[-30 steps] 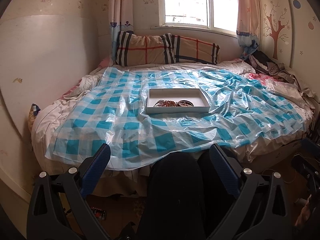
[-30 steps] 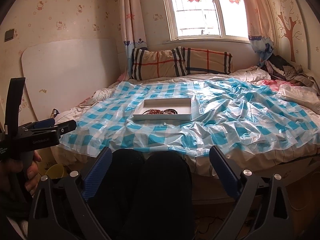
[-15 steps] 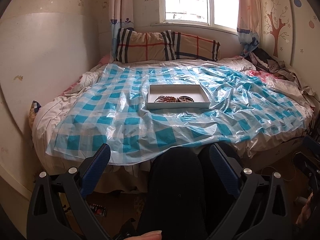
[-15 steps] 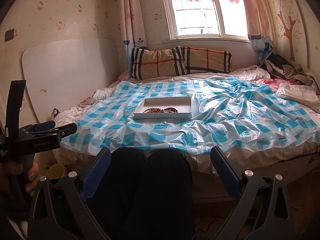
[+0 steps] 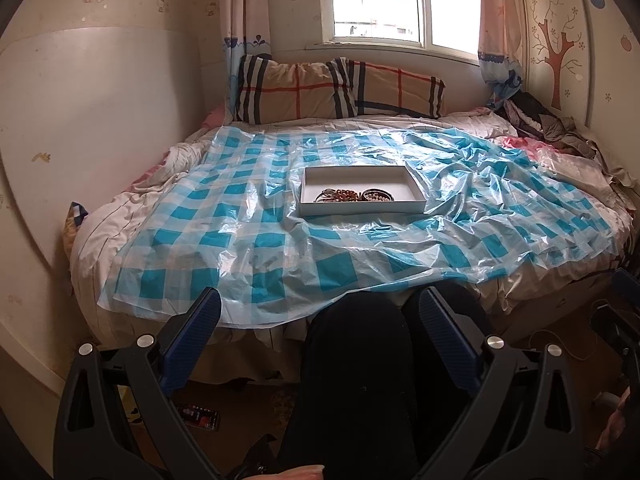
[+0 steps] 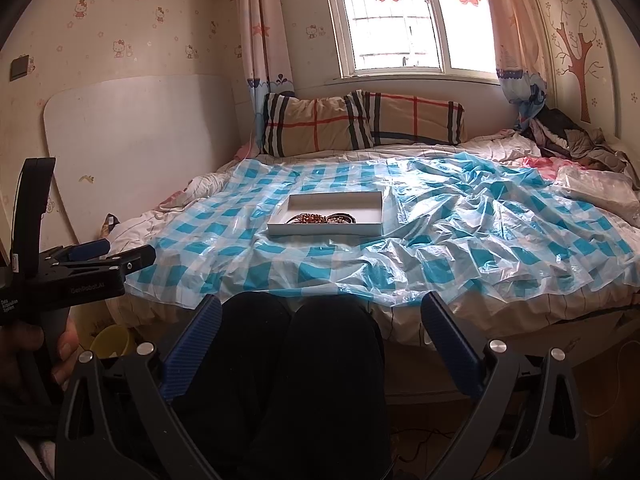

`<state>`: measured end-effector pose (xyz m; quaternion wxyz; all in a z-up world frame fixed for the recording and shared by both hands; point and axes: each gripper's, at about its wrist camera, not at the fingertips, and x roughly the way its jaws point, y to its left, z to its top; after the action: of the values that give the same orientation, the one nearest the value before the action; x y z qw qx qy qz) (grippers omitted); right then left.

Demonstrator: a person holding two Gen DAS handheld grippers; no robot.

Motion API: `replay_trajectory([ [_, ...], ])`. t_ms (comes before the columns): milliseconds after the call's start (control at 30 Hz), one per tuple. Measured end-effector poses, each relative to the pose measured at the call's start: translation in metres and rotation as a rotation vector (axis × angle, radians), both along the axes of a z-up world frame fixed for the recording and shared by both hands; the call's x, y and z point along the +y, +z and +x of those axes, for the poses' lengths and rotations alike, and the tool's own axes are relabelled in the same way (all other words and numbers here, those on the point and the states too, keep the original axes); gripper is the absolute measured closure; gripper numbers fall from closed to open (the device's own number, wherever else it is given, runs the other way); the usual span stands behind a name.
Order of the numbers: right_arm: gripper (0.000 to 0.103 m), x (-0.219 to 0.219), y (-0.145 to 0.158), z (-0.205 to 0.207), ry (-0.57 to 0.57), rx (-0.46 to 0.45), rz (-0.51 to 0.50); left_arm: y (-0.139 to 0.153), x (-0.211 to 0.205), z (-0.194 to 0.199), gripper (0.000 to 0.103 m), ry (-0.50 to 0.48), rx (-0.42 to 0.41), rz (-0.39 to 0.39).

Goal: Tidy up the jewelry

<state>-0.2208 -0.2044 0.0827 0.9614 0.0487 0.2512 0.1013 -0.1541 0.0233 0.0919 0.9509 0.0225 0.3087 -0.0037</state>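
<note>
Bedroom w/ a bed [image 5: 132,216] under the window, blue-check plastic sheet [image 5: 248,240] spread over it. White tray [image 5: 362,210] sits mid-frame on the sheet in both views; the jewelry [image 5: 352,195] — beaded strands and a couple of bangle-like rings, too small to sort apart — lies bunched along the tray's near wall, rest of the tray floor bare.

I've got both grippers held low at the frame bottom, over the person's dark-trousered knees, well apart from the tray. Left gripper [image 5: 320,320]: jaws spread wide, nothing between. Right gripper [image 6: 322,318]: same, spread and holding nothing.

Scene fits two stages: pieces heaped and awaiting sorting, or already gathered into the tray. Can't settle which.

If I do go in: approach from the near side, come down over the tray wall not through it, pinch one strand at a time, since beads prob. tangle. Sheet looks slick, so the tray may slide; steady it w/ the other gripper.
</note>
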Motion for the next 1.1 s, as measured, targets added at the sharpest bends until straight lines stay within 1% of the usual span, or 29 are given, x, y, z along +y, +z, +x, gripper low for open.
replay_trajectory([
  [733, 0.007, 0.003, 0.0, 0.0, -0.002, 0.0, -0.001, -0.003, 0.004, -0.001, 0.008, 0.01, 0.01, 0.011],
  [833, 0.007, 0.003, 0.0, 0.0, -0.001, 0.0, -0.001, -0.005, 0.005, 0.0, 0.008, 0.018, 0.021, 0.018],
  [900, 0.007, 0.003, 0.0, -0.001, -0.001, 0.0, -0.002, -0.007, 0.003, 0.004, 0.008, 0.016, 0.046, 0.019],
  [1000, 0.007, 0.004, 0.0, 0.0, -0.001, -0.001, -0.003, -0.011, -0.003, 0.006, 0.008, 0.021, 0.076, 0.061],
  [1067, 0.007, 0.004, 0.0, 0.001, -0.002, 0.0, -0.002, -0.012, -0.009, 0.007, 0.008, 0.021, 0.081, 0.1],
  [1100, 0.007, 0.004, 0.0, 0.001, -0.001, 0.0, -0.001, -0.012, -0.012, 0.006, 0.008, 0.015, 0.081, 0.105],
])
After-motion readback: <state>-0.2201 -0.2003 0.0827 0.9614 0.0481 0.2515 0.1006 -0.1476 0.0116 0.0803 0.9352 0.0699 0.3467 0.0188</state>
